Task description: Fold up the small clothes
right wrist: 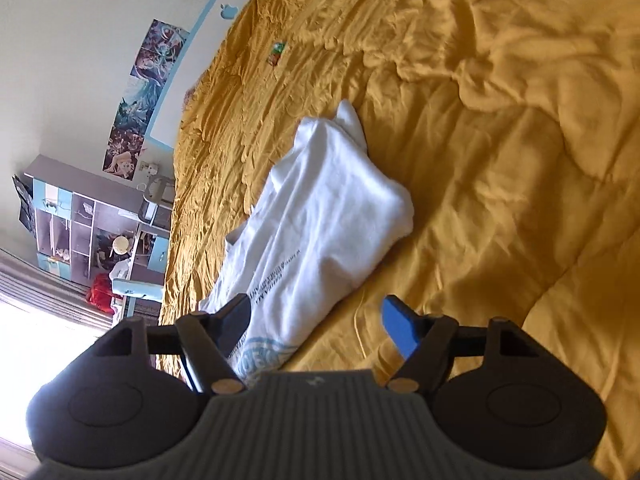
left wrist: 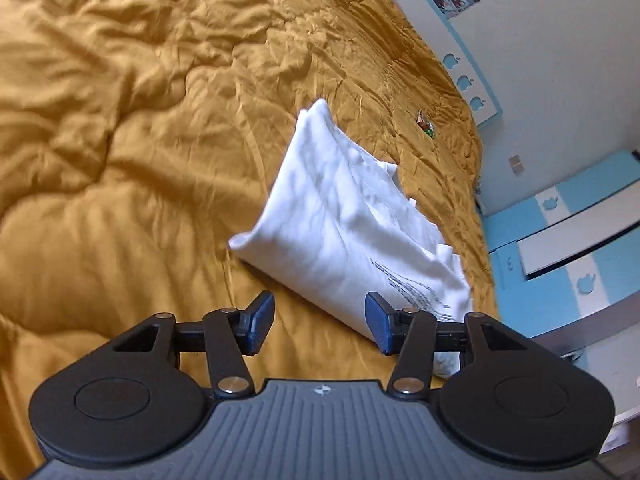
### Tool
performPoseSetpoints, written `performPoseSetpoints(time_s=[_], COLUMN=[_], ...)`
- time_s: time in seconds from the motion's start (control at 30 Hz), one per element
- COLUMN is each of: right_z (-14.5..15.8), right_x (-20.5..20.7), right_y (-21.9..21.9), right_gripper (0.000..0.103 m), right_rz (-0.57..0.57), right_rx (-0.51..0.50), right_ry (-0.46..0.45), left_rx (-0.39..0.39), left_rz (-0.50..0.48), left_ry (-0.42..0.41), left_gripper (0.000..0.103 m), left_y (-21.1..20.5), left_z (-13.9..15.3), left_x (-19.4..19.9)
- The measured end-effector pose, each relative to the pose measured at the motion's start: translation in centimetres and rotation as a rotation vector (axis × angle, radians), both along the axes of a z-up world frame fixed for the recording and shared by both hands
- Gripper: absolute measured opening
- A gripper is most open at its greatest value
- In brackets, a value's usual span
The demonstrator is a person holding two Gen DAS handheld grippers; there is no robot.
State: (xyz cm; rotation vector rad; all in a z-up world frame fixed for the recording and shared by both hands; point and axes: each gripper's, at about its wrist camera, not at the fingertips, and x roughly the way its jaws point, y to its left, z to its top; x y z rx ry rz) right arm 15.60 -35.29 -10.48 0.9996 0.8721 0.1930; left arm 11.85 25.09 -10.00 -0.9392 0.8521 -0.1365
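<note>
A white printed garment (left wrist: 340,216) lies folded into a long narrow shape on the mustard-yellow bedspread (left wrist: 120,140). My left gripper (left wrist: 320,326) hovers open just short of its near end, where grey lettering shows; nothing sits between the blue pads. In the right wrist view the same white garment (right wrist: 320,220) stretches away from the camera, its blue round print near the lens. My right gripper (right wrist: 320,328) is open over that near end, the left finger above the cloth, the blue right pad (right wrist: 400,330) over bare bedspread. The pads press on nothing.
A small colourful wrapper (left wrist: 426,122) lies on the bedspread beyond the garment, seen too as a wrapper (right wrist: 277,53) in the right view. A white wall with blue trim (left wrist: 472,80) borders the bed. Shelves and a desk (right wrist: 92,232) stand past the bed's edge.
</note>
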Motion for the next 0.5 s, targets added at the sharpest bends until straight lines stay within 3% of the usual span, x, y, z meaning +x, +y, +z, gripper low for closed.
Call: performPoseSetpoints(time_s=[0.07,0.13,0.23,0.33,0.43,0.5], right_z=[-2.3,-3.7,-6.2,-8.8,-9.4,-9.2], right_x=[0.6,0.9,1.1,2.1,3.6,4.1], right_y=[0.8,1.0,0.3,0.3,1.2,1.9], right_gripper=[0.064,0.059,0.058,0.056,0.056,0.056], right_rz=[0.007,-0.046,-0.208,-0.294,-0.263,-0.259], right_rx=[0.034,0.076,0.301,0.462,0.445,0.4], right_ry=[0.055,0.06,0.009,0.033,0.031,0.023], left_rx=[-0.15,-0.186,-0.241,-0.284,-0.318,-0.318], left_rz=[-0.032,0.019,0.122,0.17,0.226,0.232], left_ry=[0.049,0.072,0.044,0.051,0.035,0.028], left_gripper=[0.058,0.057,0.057,0.057,0.054,0.045], left_y=[-0.7,-1.0,-0.8,-0.4,-0.3,-0.3], left_z=[-2.6,-4.0,-5.2,-6.6,-8.0,-8.6], left_x=[0.6,1.1,2.6,5.0,6.9,7.9])
